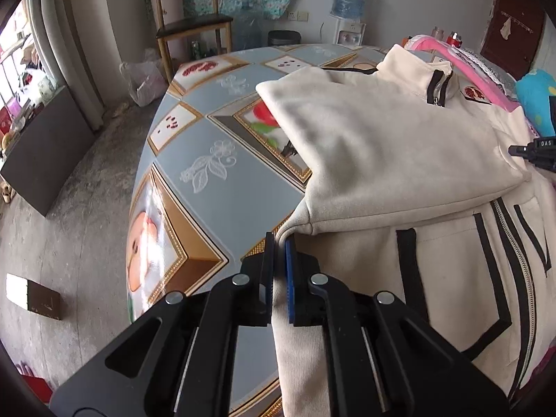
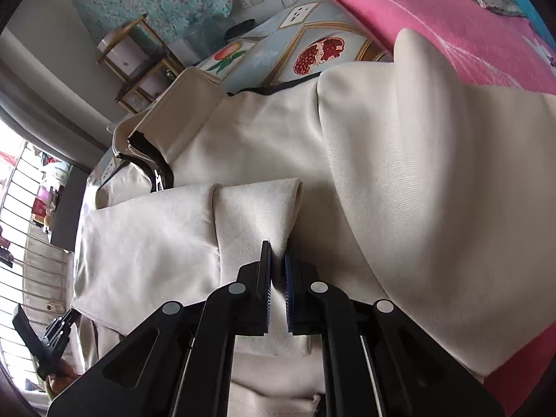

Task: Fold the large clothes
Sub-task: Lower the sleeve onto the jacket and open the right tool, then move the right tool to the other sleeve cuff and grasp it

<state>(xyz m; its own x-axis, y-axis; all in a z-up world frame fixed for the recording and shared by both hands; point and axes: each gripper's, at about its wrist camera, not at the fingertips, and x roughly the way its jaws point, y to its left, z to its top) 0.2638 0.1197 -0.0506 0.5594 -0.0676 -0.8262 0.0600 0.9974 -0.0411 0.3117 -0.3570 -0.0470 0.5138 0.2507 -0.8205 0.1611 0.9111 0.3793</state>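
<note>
Nearest to us, our left gripper (image 1: 280,243) is clamped nearly closed on a fold at the edge of the cream fleece zip-up jacket with black trim (image 1: 399,146), the cloth running down between its black and blue pads. Our right gripper (image 2: 278,255) is likewise pinched tight on a cream fold of the same jacket. The jacket lies spread on the table with the blue fruit-patterned cloth (image 1: 215,153), one sleeve folded across its body, silver zip and black stripes showing at the front, the stand-up collar (image 1: 417,69) at the far end. Beyond it lies a pink flowered blanket (image 2: 451,27).
</note>
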